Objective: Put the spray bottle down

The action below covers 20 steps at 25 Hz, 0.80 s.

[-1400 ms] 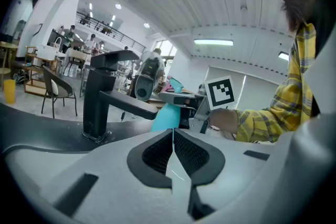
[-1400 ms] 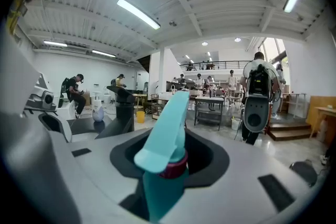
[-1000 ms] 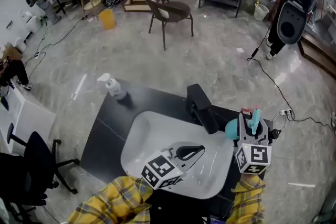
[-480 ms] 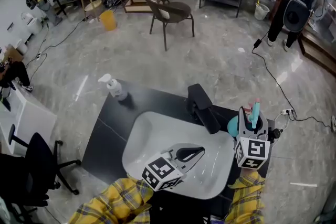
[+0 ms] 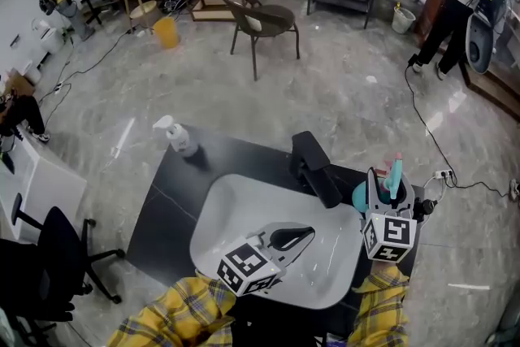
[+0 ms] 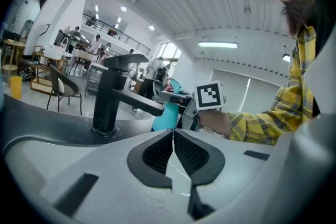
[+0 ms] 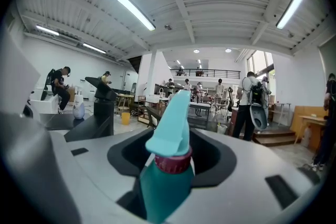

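The teal spray bottle with a red collar stands upright at the right end of the black counter, beside the sink. My right gripper is around its neck. In the right gripper view the bottle rises between the jaws with dark gaps on both sides. The jaws have just been opening and the pads do not press on the bottle. My left gripper hovers over the white sink, shut and empty; its pads meet. From the left gripper view the bottle shows behind the faucet spout.
A black faucet stands at the back of the sink, just left of the bottle. A white soap dispenser sits on the counter's far left corner. Around the counter are a chair, tables, an office chair and people.
The right gripper has shifted slightly left and toward me, with the bottle still between its jaws. The left gripper has kept still. A person at the far right has walked on.
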Each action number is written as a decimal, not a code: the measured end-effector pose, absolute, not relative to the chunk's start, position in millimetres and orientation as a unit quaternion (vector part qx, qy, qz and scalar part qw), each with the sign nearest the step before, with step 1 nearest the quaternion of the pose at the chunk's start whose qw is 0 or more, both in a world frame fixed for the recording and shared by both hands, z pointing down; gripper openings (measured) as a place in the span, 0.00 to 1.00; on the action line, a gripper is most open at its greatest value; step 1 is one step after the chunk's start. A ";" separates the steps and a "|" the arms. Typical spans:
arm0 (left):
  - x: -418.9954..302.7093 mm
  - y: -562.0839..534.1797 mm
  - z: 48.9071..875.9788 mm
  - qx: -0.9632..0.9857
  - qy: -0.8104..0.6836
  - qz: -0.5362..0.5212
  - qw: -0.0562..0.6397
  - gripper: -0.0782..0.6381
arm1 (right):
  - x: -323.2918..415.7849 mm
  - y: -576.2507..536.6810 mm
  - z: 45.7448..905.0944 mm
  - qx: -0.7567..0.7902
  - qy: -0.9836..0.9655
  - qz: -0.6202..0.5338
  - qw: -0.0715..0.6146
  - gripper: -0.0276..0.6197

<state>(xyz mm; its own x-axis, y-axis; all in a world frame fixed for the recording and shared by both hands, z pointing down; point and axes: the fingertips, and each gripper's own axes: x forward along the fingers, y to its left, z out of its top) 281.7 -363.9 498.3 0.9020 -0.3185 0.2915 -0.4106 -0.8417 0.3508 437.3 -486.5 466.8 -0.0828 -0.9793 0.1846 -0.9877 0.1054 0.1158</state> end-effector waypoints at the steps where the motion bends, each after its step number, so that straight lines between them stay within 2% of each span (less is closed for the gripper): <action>1: 281.3 -363.6 497.8 0.953 -0.191 0.111 0.206 0.12 | 437.3 -485.6 466.1 0.669 -0.736 0.019 0.106 0.34; 20: 263.6 -346.4 482.2 0.957 -0.189 0.088 0.200 0.12 | 436.7 -440.3 447.9 0.699 -0.707 0.004 0.108 0.36</action>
